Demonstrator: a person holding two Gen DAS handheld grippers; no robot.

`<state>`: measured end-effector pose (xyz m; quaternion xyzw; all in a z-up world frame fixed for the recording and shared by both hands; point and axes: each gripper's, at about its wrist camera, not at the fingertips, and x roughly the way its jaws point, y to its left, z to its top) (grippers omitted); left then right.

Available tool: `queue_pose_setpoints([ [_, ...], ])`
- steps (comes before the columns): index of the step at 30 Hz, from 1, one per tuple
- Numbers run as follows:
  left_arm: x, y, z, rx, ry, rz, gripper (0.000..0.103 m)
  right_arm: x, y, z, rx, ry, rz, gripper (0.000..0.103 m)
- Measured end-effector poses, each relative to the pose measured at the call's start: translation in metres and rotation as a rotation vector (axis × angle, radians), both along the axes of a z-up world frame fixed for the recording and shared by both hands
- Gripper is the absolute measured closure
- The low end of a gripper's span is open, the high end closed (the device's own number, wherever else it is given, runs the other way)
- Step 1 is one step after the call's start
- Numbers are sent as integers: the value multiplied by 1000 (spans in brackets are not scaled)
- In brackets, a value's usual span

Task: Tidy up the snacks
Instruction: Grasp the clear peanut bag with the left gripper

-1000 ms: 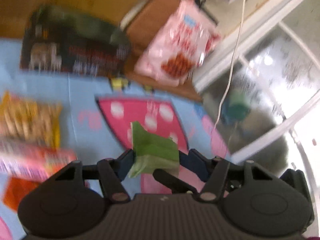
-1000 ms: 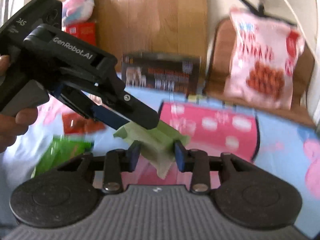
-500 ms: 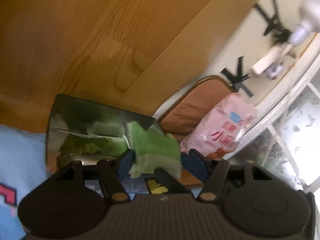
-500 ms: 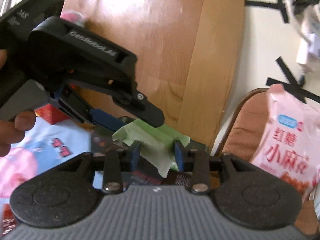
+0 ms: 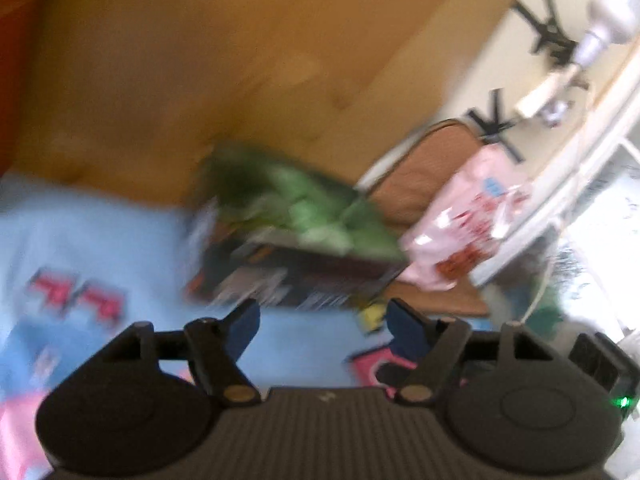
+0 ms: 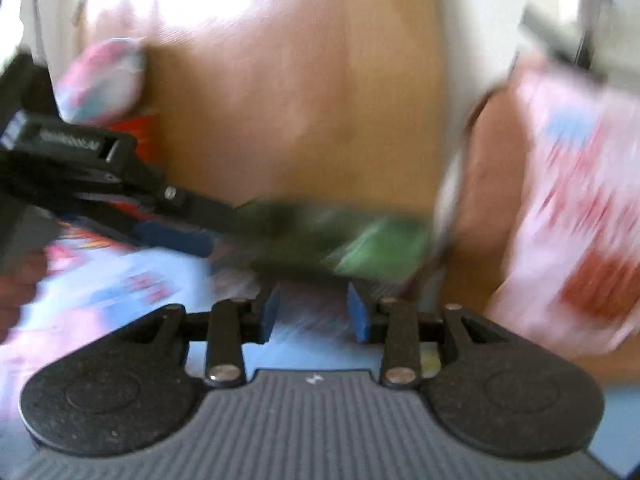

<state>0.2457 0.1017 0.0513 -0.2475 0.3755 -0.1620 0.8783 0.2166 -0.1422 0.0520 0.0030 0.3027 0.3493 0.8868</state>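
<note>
Both views are motion-blurred. A dark box stands on the blue play mat and holds green snack packets. My left gripper is open and empty, a little short of the box. My right gripper is open and empty, just in front of the same box, with a green packet lying in it beyond the fingertips. The left gripper's body shows at the left of the right wrist view.
A pink snack bag leans on a brown chair seat right of the box; it also shows in the right wrist view. Wooden floor lies behind. A pink-and-blue bundle and a red packet sit at far left.
Both grippers held one green packet over the box; now both have opened, the packet lies in the box, and both grippers have pulled back.
</note>
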Motion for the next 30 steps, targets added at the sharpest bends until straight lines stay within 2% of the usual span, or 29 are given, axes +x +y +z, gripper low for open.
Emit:
queue_pose_setpoints([
  [2, -16, 15, -16, -24, 51, 43, 26, -5, 3, -14, 28, 128, 30, 63],
  [5, -29, 26, -45, -130, 148, 73, 26, -11, 17, -27, 46, 226, 41, 63],
  [6, -33, 26, -50, -135, 141, 85, 26, -12, 22, -29, 56, 248, 48, 63],
  [8, -35, 18, -47, -96, 131, 85, 30, -12, 33, -32, 63, 283, 61, 65],
  [10, -29, 2, -42, -66, 150, 68, 31, -16, 40, -31, 35, 266, 75, 75],
  [14, -13, -45, -40, 24, 160, -36, 32, -23, 21, -25, -29, 203, 11, 76],
  [20, -15, -140, -37, 131, 135, -261, 32, -53, -67, -25, -13, 216, -137, 75],
  [24, -37, -190, -33, 177, 116, -421, 32, -88, -113, -20, -31, 174, -188, 73],
  [27, -51, -212, -31, 206, 117, -526, 32, -116, -133, -21, -47, 136, -204, 68],
  [30, -61, -222, -29, 195, 133, -595, 32, -142, -142, -21, -52, 101, -225, 53],
])
